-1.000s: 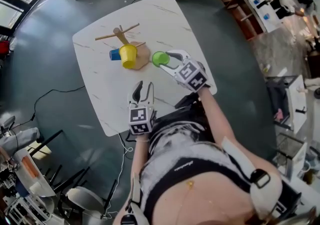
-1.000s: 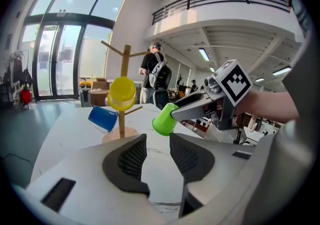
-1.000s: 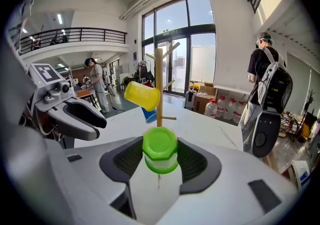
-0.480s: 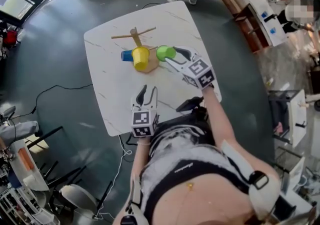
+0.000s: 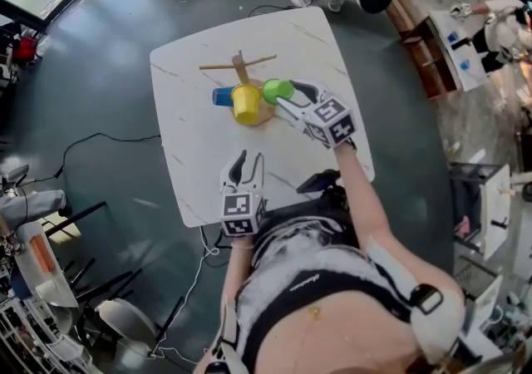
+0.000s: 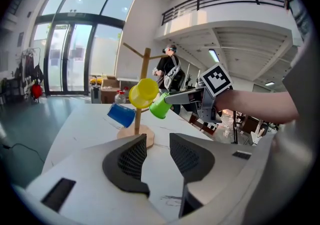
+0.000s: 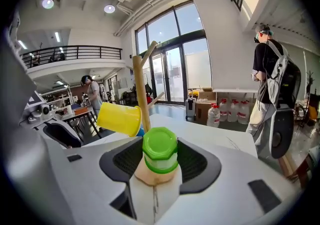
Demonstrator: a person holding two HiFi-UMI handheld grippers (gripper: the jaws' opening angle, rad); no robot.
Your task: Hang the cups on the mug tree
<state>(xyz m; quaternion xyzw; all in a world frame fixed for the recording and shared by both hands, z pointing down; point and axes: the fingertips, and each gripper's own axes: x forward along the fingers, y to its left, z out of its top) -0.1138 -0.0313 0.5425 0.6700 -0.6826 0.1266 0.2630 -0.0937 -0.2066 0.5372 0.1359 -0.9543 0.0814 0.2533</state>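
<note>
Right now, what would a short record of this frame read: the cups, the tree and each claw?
mug tree: upright on the white table, wooden base
yellow cup: hung on the tree
blue cup: hung lower on the tree, tilted
green cup: gripped in the right claw, beside the tree, not yet hung
left claw: open, empty, over the table's near part
cups left to hang: one

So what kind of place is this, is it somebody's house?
Probably not. It looks like a big workshop or lab hall: tall glass doors, an upstairs balcony, and a cable lying across the grey floor.
</note>
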